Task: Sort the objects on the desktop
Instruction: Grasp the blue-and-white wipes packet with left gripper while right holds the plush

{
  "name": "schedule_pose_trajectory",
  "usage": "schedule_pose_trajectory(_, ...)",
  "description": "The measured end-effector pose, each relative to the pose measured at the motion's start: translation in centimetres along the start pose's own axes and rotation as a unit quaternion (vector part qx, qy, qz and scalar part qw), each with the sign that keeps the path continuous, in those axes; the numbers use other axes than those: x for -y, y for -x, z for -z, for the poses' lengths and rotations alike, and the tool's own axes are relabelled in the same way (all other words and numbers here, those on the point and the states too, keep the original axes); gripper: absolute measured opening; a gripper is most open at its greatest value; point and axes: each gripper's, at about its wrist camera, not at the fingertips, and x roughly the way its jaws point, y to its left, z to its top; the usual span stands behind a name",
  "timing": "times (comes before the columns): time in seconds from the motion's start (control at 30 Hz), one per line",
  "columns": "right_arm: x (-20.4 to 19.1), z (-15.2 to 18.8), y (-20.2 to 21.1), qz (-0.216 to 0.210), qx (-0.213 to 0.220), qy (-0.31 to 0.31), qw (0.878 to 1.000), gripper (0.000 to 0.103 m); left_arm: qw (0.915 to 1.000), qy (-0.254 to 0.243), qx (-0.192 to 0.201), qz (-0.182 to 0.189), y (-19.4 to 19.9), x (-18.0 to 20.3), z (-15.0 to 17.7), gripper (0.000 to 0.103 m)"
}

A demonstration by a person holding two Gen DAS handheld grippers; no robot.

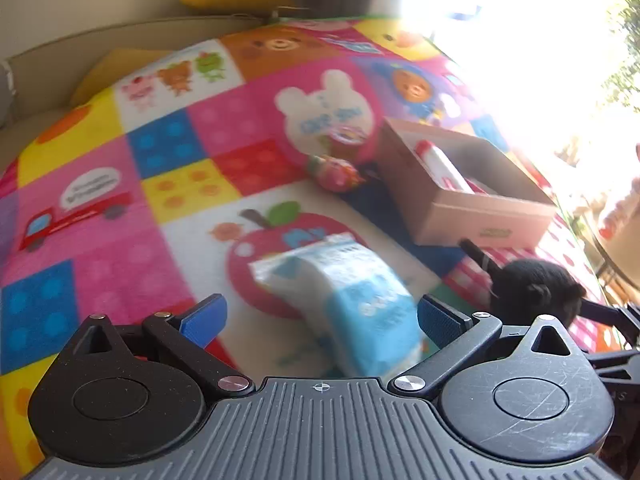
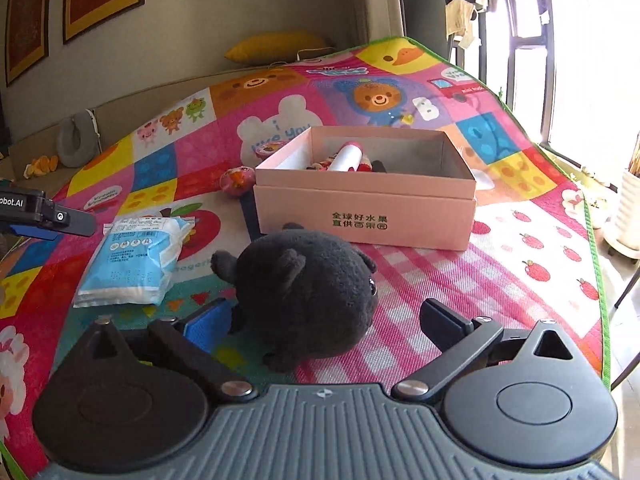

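Sitting on the pink-checked part of the play mat (image 2: pixel 500 280), the black plush toy (image 2: pixel 304 292) lies between the right gripper (image 2: pixel 326 316)'s 2 fingers, jaws spread wide. Left blue pad (image 2: pixel 208 326) is just beside the plush, maybe touching its fur; right finger stands apart from it, so no squeeze. Plush is upright-ish, ears up, 1 eye facing right.

Just behind it stands the pink cardboard box (image 2: pixel 364 216), open top, w/ printed characters on the front wall. Inside: a white tube w/ red cap (image 2: pixel 346 158), tilted, plus a few small red/white bits too jumbled to tell apart. Beside the box's left far corner, on the mat, rests a small round pink toy (image 2: pixel 238 180).

Left of the plush lies a blue-white soft packet (image 2: pixel 136 256), flat on the apple print. In the left wrist view that same packet (image 1: pixel 348 292) sits in front of the left gripper (image 1: pixel 322 318), partly between its fingers; jaws are spread, pads not pressing it. View is blurred.

Further out: yellow cushion (image 2: pixel 276 46) on a beige sofa, framed pics on the wall, bright window at right.
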Motion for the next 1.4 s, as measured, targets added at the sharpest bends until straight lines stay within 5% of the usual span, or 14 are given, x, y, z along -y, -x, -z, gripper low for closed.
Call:
schedule_pose_trajectory(0.13,0.1,1.0,-0.1,0.007,-0.01,-0.011,1.0,0.103,0.9983,-0.051,-0.002,-0.028,-3.0,3.9,1.1,0.103)
schedule_pose_trajectory(0.33,-0.8,1.9,-0.9,0.017,-0.056,0.018,0.998,0.103,0.993,-0.074,0.005,-0.092,-4.4,3.3,1.8,0.103)
schedule_pose_trajectory(0.6,-0.7,2.1,-0.8,0.021,-0.049,-0.013,0.998,0.103,0.9865,-0.003,0.003,-0.164,-3.8,-2.5,2.4,0.103)
schedule_pose_trajectory(0.77,-1.2,1.9,-0.7,0.023,-0.047,0.012,0.999,0.103,0.9893,0.031,0.01,-0.142,-3.4,-3.8,2.9,0.103)
schedule_pose_trajectory(0.97,-0.2,-1.9,3.4,-0.01,0.086,0.0,0.996,0.103,0.9899,0.035,0.013,-0.136,-3.5,-3.9,3.0,0.103)
schedule_pose_trajectory(1.03,0.7,-3.9,3.4,0.008,0.112,-0.008,0.994,0.086,0.9895,0.047,0.013,-0.136,-3.1,-4.0,3.0,0.103)
schedule_pose_trajectory(1.13,3.3,-6.2,1.3,0.034,0.083,-0.053,0.995,0.052,0.9907,0.071,0.028,-0.112,-1.4,-3.8,2.6,0.103)
schedule_pose_trajectory(1.33,8.1,-4.6,-4.1,-0.036,-0.05,-0.161,0.985,0.043,0.9979,0.024,0.058,-0.016,1.4,0.0,0.4,0.103)
schedule_pose_trajectory(1.4,7.5,-3.5,-3.6,-0.065,-0.054,-0.159,0.984,0.043,0.9984,0.007,0.055,0.013,1.5,1.4,0.2,0.103)
